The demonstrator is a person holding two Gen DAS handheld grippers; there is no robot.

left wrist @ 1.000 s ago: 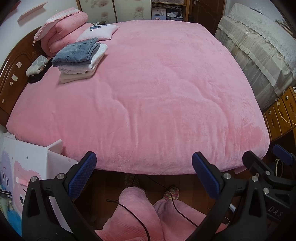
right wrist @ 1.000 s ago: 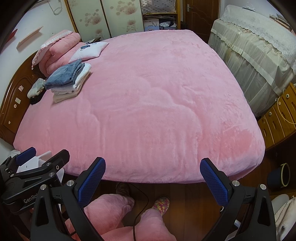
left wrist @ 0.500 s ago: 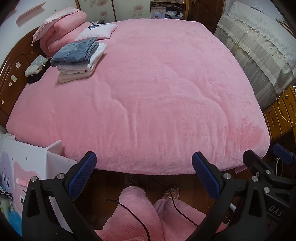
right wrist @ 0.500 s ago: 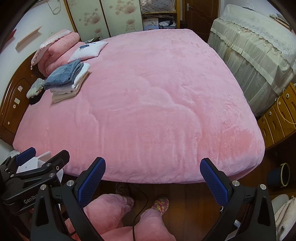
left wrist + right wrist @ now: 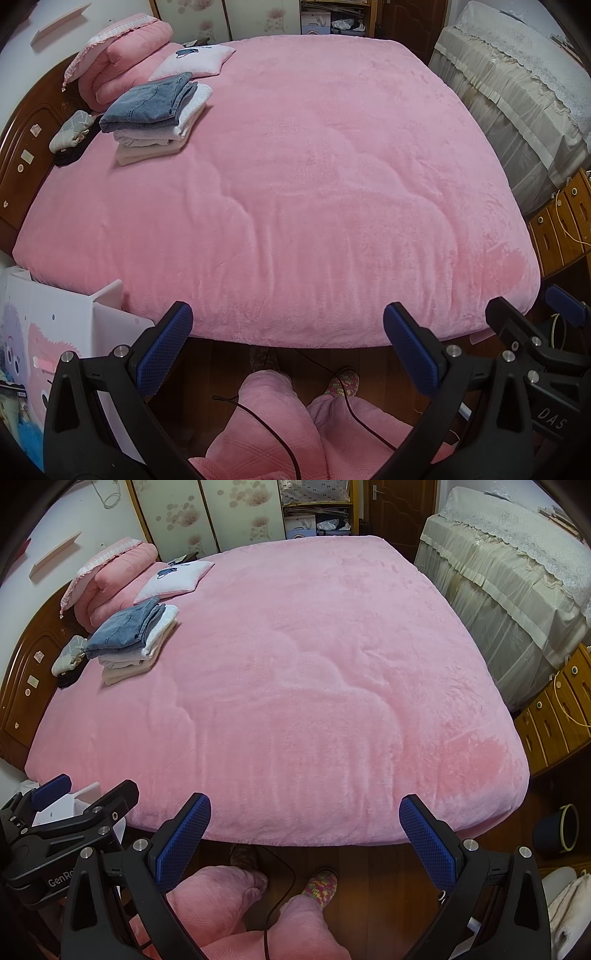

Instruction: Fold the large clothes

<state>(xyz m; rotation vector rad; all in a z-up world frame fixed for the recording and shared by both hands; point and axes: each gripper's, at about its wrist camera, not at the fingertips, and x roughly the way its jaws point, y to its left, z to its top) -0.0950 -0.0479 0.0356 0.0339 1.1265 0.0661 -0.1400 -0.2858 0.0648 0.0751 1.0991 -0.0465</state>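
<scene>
Two grippers hang wide open and empty before the bed point(image 5: 332, 206): left gripper point(image 5: 288, 347), right gripper point(image 5: 306, 834). The folded stack point(image 5: 155, 118) lies far off, upper left of both frames, nearer the left one. I see no unfolded garment.

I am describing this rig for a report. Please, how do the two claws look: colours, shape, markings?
Both claws, the left claw and the right claw, have black angular frames with silver bolts and two fingers faced with blue textured pads. White lettering marks the bodies: "GenRo" on the left, "DAS" on the right.
</scene>
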